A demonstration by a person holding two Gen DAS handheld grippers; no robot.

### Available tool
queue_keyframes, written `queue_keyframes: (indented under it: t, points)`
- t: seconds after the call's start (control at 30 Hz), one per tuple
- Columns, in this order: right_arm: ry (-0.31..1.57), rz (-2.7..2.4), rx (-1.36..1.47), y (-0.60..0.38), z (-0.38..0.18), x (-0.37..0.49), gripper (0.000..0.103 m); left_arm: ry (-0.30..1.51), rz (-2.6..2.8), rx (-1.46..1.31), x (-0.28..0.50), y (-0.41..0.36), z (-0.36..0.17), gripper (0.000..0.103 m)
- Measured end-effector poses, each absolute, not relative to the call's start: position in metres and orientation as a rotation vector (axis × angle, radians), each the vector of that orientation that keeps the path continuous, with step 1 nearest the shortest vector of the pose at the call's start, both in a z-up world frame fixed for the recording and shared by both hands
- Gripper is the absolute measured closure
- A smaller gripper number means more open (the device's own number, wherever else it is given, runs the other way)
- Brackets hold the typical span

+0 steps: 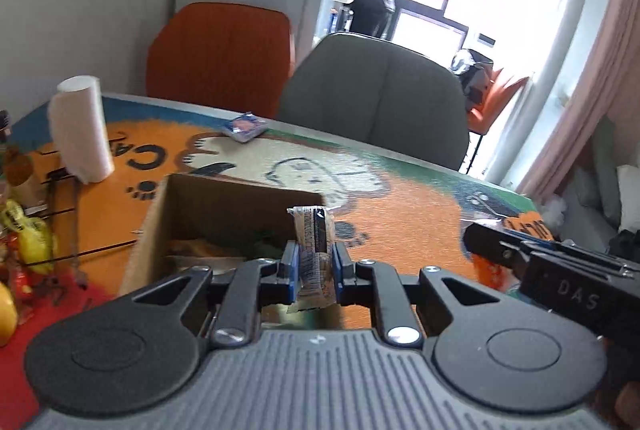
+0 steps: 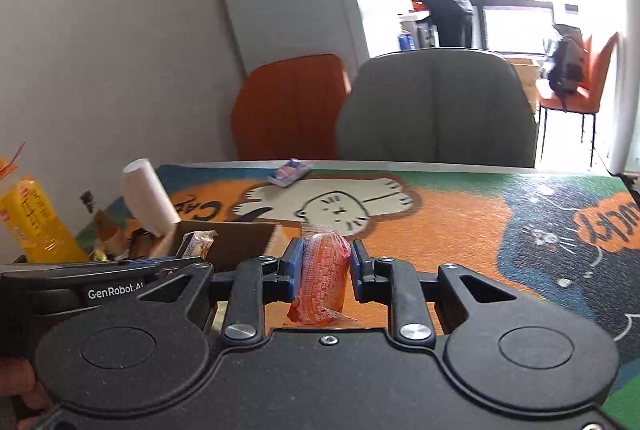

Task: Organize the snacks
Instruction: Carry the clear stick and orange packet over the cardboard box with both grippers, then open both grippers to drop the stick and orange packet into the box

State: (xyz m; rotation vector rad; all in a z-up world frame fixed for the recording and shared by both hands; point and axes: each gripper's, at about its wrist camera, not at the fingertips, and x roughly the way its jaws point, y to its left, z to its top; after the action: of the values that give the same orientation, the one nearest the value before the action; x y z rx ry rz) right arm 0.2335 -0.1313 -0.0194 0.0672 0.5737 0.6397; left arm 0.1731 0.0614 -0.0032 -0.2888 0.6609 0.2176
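Lettering reads "GenRobot.AI" on the left gripper point(image 2: 192, 250) body and "DAS" on the right gripper point(image 2: 326, 262). Left jaws clamp a crinkly tan snack packet point(image 1: 314, 254) above the open cardboard box point(image 1: 224, 205); right jaws pinch an orange mesh-patterned snack pouch point(image 2: 324, 278) over the cat-print tablecloth point(image 2: 460, 230).

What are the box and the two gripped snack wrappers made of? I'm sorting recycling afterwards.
Box: looks like plain brown corrugated cardboard, matte, with open flaps.
Left claw's snack packet: seemingly clear glossy plastic film with dark print.
Right claw's orange snack packet: seemingly shiny plastic film, crimped at its ends.
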Motion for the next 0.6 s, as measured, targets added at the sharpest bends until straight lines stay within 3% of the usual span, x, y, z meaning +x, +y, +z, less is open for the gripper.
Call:
queue_keyframes:
  t: [0.6]
  points:
    - [0.578,0.729,0.014,-0.068,-0.017,0.214,0.080,0.696,0.265,-0.332,0.143,0.117,-0.012,0.084]
